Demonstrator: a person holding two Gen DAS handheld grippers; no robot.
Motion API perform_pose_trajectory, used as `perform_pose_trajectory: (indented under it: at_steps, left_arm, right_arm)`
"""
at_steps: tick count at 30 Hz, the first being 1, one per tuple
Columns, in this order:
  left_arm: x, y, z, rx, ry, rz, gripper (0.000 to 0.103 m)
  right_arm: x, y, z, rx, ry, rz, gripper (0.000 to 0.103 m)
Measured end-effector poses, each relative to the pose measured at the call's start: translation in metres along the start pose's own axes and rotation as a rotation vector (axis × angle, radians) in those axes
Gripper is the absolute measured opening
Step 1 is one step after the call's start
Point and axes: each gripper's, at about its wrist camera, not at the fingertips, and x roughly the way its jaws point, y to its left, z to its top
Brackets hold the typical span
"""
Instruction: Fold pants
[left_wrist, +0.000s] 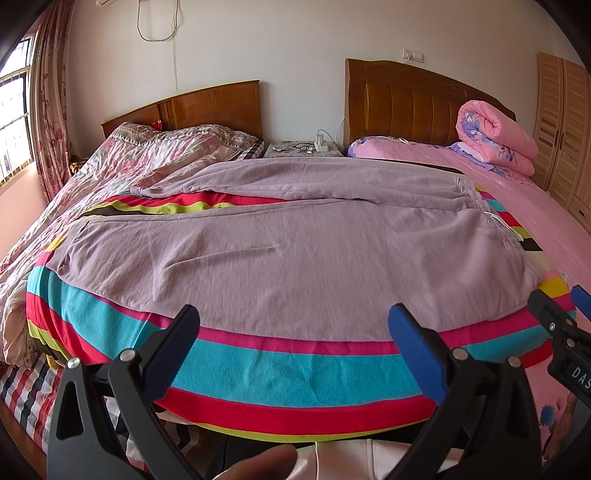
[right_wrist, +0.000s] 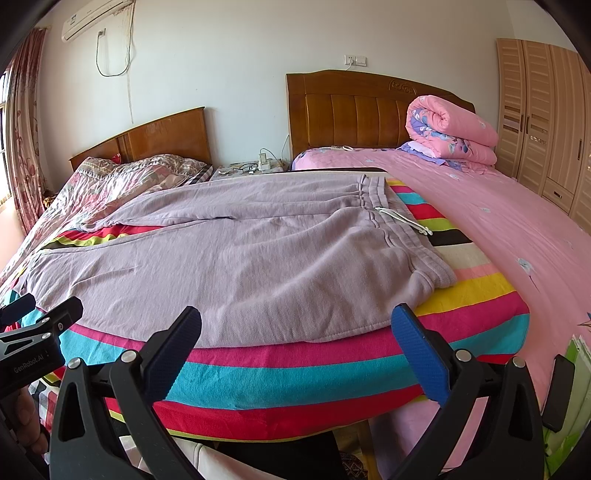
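While both the left claw and right claw hang spread and empty off the striped blanket's near edge, the lilac sweatpants lie flat; a shallow pinch could snag blanket too.

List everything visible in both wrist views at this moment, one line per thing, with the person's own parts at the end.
pants: 1, lilac, spread flat on the striped blanket, waistband to the right
drawstring: 1, white, at the waistband
striped blanket: 1, multicolour, under the pants
pink bedsheet: 1, pink, right bed
rolled quilt: 1, pink floral, head of the right bed
floral quilt: 1, pinkish, left bed
headboards: 2, brown wood, against the wall
nightstand: 1, patterned cover, between the beds
wardrobe: 1, light wood, far right
air conditioner: 1, white, upper wall
curtain: 1, floral, at the window
left claw: 1, black and blue, open, near blanket edge
right claw: 1, black and blue, open, near blanket edge
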Motion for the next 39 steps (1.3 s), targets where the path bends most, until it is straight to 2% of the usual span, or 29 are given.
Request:
perform_pose_trajectory:
  at_steps: [17,24,28,32,34,39]
  left_arm:
    - [-0.001,-0.001,-0.005,0.004,0.007,0.006,0.102]
    - [0.013,0.004,-0.003,-0.002,0.054,-0.001,0.102]
    - [0.03,0.008,0.0,-0.003,0.09,-0.013,0.102]
    - [0.059,0.003,0.015,0.058,0.123,-0.009,0.102]
    - [0.077,-0.002,0.03,0.107,0.137,0.028,0.102]
    - [0.124,-0.009,0.103,0.225,0.11,0.091,0.102]
  right_arm:
    - [0.002,0.0,0.0,0.001,0.003,-0.001,0.099]
    - [0.01,0.0,-0.01,0.001,0.027,-0.001,0.099]
    - [0.022,-0.003,-0.003,-0.02,0.048,0.0,0.099]
    - [0.048,-0.012,0.018,-0.034,0.064,0.025,0.099]
    - [0.067,-0.016,0.037,-0.055,0.088,0.029,0.099]
    - [0.127,-0.026,0.116,-0.152,0.113,0.042,0.099]
